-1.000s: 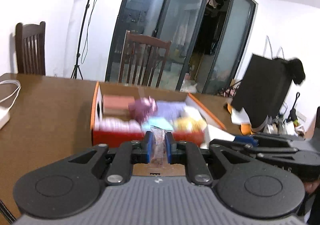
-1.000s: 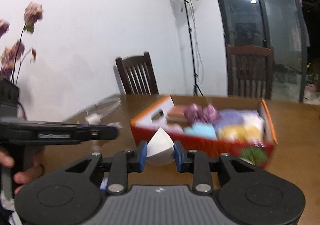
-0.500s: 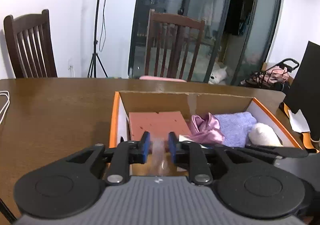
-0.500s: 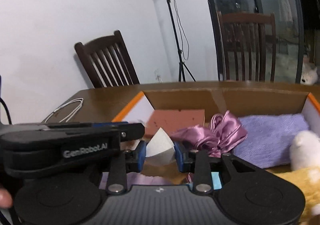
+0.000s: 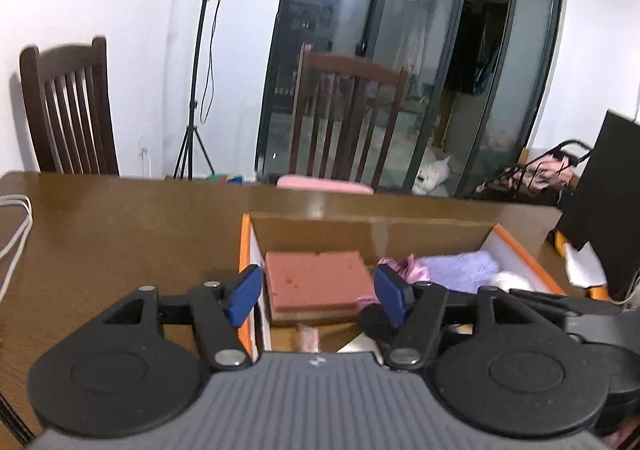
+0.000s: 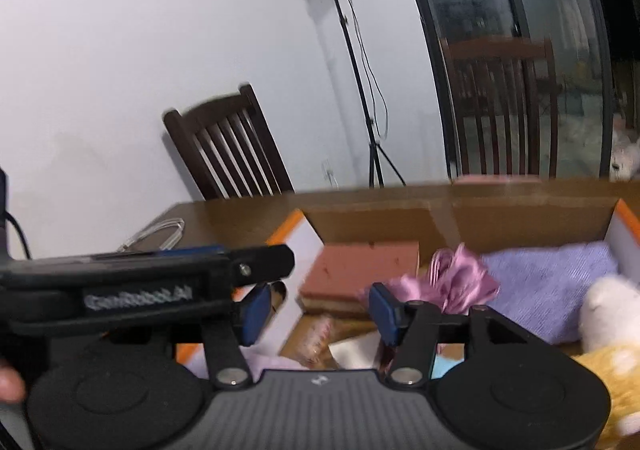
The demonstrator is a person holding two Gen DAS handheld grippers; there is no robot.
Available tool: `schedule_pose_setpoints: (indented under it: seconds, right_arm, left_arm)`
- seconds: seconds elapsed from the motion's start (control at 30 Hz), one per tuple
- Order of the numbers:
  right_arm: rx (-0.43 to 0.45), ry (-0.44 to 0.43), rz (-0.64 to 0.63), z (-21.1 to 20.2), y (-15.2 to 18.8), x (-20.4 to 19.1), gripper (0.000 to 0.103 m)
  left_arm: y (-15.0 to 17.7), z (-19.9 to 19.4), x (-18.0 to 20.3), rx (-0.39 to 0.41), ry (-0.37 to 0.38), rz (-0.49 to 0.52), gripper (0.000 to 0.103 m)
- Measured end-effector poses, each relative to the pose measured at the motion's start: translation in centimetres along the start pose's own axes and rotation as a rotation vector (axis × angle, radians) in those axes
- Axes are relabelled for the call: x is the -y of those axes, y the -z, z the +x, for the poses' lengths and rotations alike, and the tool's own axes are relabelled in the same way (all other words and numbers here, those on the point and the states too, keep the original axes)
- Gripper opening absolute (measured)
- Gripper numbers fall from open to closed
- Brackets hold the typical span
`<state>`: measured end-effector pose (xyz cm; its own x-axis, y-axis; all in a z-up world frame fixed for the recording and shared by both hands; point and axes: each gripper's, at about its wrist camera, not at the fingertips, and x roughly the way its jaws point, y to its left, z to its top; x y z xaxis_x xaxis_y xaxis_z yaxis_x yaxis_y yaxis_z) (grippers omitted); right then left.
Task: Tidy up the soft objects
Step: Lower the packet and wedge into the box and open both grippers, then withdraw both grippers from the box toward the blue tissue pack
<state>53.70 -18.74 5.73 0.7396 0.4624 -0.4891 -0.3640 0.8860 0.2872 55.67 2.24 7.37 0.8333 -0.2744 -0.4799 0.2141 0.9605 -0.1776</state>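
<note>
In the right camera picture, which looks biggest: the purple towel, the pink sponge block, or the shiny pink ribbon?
Largest to smallest, as they look:
1. Purple towel
2. Pink sponge block and shiny pink ribbon look about alike, so I won't rank them; the tongs hide part of each.

Box: orange rim, white walls, brown card inside. Sponge terracotta pink, satin cloth shiny lilac-pink, towel lavender ribbed, plush white. Claw pads blue, bodies black. Tabletop dark brown.
</note>
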Motion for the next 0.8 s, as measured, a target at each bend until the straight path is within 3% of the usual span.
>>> schedule_pose_setpoints:
  seconds: [0.13,0.23,0.37,0.5,0.63,0.8]
  right_arm:
    - [0.076,-0.025,-0.029,-5.9,-0.4,-0.9,0.055]
    - [0.120,0.018,-0.096,-11.3,0.1,-1.2,0.057]
    - [0.186,0.100,-0.159,-18.4,1.4,-1.1,0.071]
    - [0.217,0.143,-0.183,-24.0,4.2,-1.0,0.076]
    - [0.215,0.179,-0.188,-27.1,8.8,-1.2,0.078]
    - [0.185,0.125,-0.108,-29.5,15.1,-2.0,0.085]
  left_arm:
    - [-0.3,-6.7,1.0,0.120,0.040,0.013,0.079]
    - [1.0,-11.7,1.9,0.164,0.078,0.022,0.079]
    - [3.9,-17.0,3.1,0.201,0.051,0.063,0.086]
    - [8.1,-21.2,4.6,0.200,0.000,0.098,0.097]
    - [14.0,-24.5,6.3,0.171,-0.001,0.155,0.102]
    - [18.8,-27.2,6.7,0.123,0.010,0.108,0.102]
